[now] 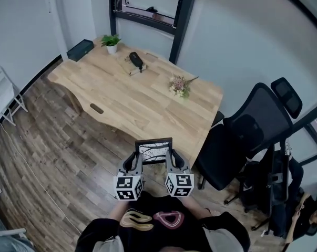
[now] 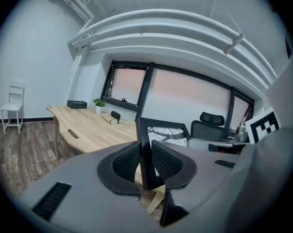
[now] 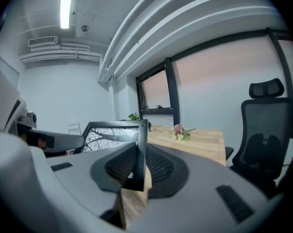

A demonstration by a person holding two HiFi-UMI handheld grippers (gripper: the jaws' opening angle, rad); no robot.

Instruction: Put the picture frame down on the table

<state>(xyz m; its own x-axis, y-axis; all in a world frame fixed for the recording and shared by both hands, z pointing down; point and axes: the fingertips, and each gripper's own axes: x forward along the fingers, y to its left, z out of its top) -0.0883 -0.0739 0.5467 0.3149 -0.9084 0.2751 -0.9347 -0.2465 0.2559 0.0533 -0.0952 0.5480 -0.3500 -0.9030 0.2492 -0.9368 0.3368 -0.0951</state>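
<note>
**Frame's lower corners hidden by the grippers**

In the head view, the left gripper (image 1: 136,160) and right gripper (image 1: 172,159) cover the lower corners of the picture frame (image 1: 154,147). Its print is too small to read. The dark object (image 1: 135,61) on the table (image 1: 121,104) is too small to name. The left edge cuts off the white chair (image 1: 3,96).

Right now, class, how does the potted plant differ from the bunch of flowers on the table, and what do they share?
The potted plant stands upright in a white pot; the bunch of flowers lies flat, with no container.
The potted plant is green leaves only; the bunch of flowers has pink and cream blooms.
Both rest on the wooden table.
</note>
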